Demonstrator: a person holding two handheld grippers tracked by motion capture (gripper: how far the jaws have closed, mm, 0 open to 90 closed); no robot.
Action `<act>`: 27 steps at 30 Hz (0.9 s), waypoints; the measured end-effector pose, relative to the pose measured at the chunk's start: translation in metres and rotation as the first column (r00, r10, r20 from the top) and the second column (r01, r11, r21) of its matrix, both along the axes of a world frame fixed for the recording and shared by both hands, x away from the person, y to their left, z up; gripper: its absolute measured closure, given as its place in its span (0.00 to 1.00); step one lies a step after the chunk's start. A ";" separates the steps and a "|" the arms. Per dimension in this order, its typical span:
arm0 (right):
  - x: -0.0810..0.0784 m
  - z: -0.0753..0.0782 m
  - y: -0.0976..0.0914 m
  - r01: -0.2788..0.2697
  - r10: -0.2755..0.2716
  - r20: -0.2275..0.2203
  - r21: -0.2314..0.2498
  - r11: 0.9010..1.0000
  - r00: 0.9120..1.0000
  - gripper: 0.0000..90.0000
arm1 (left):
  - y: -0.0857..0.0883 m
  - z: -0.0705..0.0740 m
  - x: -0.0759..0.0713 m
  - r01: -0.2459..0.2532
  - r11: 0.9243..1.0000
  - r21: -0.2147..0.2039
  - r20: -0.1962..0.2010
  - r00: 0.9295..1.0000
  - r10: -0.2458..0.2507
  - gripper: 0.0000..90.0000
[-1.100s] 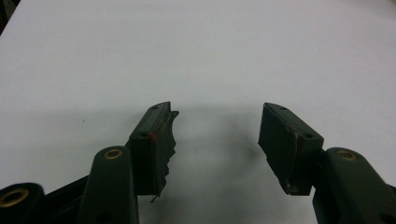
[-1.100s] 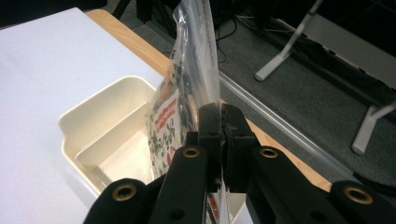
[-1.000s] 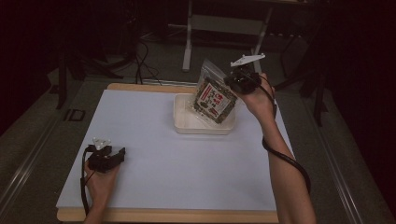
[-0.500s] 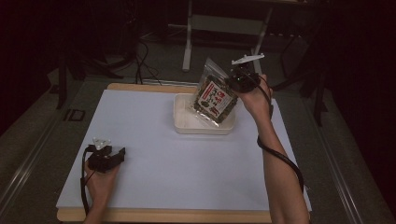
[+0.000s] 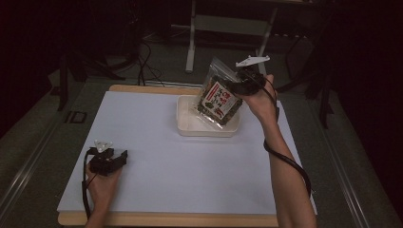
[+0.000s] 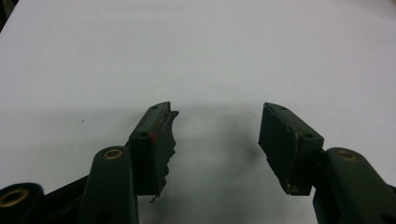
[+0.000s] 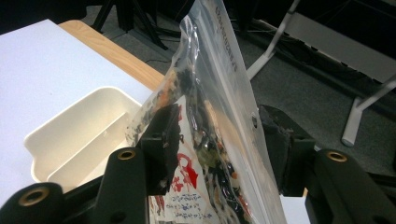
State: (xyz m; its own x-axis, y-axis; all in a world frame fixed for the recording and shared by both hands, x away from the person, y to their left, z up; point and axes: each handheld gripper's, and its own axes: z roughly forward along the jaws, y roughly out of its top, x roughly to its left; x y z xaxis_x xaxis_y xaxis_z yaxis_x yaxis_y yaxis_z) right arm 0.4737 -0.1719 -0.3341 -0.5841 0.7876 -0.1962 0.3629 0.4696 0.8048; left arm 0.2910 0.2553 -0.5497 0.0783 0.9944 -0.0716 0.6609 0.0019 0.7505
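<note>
Clear snack bag [image 5: 218,97], dark contents with a red-and-white label, is held tilted above the cream tray [image 5: 186,124]; its lower end hangs over the tray's right part. In the right gripper view the bag [image 7: 219,140] is seen clamped between the two black jaws of the right tongs [image 7: 217,140], plastic pinched from both sides, so they are closed on it. In the high view the right tongs [image 5: 241,85] are raised off the table, held by the right hand [image 5: 259,97], with the grey plate on top and a cable looped down along the forearm.

The tray [image 7: 70,135] is seen as a shallow rectangular tub with an inner divider, set near the table's far edge.

Left tongs [image 5: 114,159] are rested on the white table [image 5: 190,171] near the front left corner, gripped by the left hand [image 5: 102,183]. In the left gripper view the left tongs [image 6: 215,135] are seen with jaws spread apart, nothing between them, only the white tabletop [image 6: 210,56] beneath.
</note>
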 end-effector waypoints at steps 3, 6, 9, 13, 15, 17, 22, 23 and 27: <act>-0.003 0.003 -0.001 -0.004 0.003 0.035 0.018 1.000 0.999 0.53 | 0.000 0.000 0.000 0.000 1.000 -0.001 -0.001 1.000 0.000 0.50; -0.006 0.009 -0.001 -0.004 0.002 0.069 0.023 1.000 0.998 0.50 | 0.000 0.000 0.000 0.001 1.000 0.001 -0.001 1.000 -0.001 0.50; -0.009 0.016 -0.002 -0.011 0.007 0.096 0.040 0.999 0.995 0.50 | 0.000 0.000 0.000 -0.001 1.000 0.001 0.001 1.000 0.001 0.50; -0.012 0.021 -0.003 -0.021 0.017 0.113 0.038 0.999 0.993 0.50 | 0.000 0.000 0.000 0.000 1.000 0.000 -0.001 1.000 0.000 0.50; -0.013 0.022 -0.003 -0.029 0.024 0.109 0.044 0.999 0.994 0.50 | 0.000 0.000 0.000 0.000 1.000 0.001 -0.001 1.000 0.000 0.50; -0.013 0.021 -0.003 -0.035 0.030 0.111 0.039 0.999 0.993 0.50 | 0.000 0.000 0.000 -0.001 1.000 0.000 0.000 1.000 0.001 0.50; -0.016 0.018 -0.002 -0.052 0.048 0.095 0.046 0.998 0.994 0.50 | 0.000 0.000 0.000 -0.002 1.000 -0.001 0.000 1.000 0.002 0.50; -0.017 0.018 -0.002 -0.056 0.052 0.091 0.042 0.998 0.994 0.50 | 0.000 0.000 0.000 -0.002 1.000 -0.002 0.000 1.000 0.002 0.50; -0.023 0.016 -0.002 -0.065 0.063 0.077 0.025 0.998 0.995 0.50 | 0.000 0.000 0.000 -0.003 1.000 0.000 0.000 1.000 0.003 0.50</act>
State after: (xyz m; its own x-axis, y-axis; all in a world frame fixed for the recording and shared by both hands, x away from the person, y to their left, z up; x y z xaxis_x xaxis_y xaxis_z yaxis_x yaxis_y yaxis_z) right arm 0.4507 -0.1736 -0.3178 -0.6175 0.7548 -0.2213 0.2698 0.4676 0.8418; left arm 0.2910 0.2552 -0.5498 0.0751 0.9946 -0.0711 0.6610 0.0037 0.7504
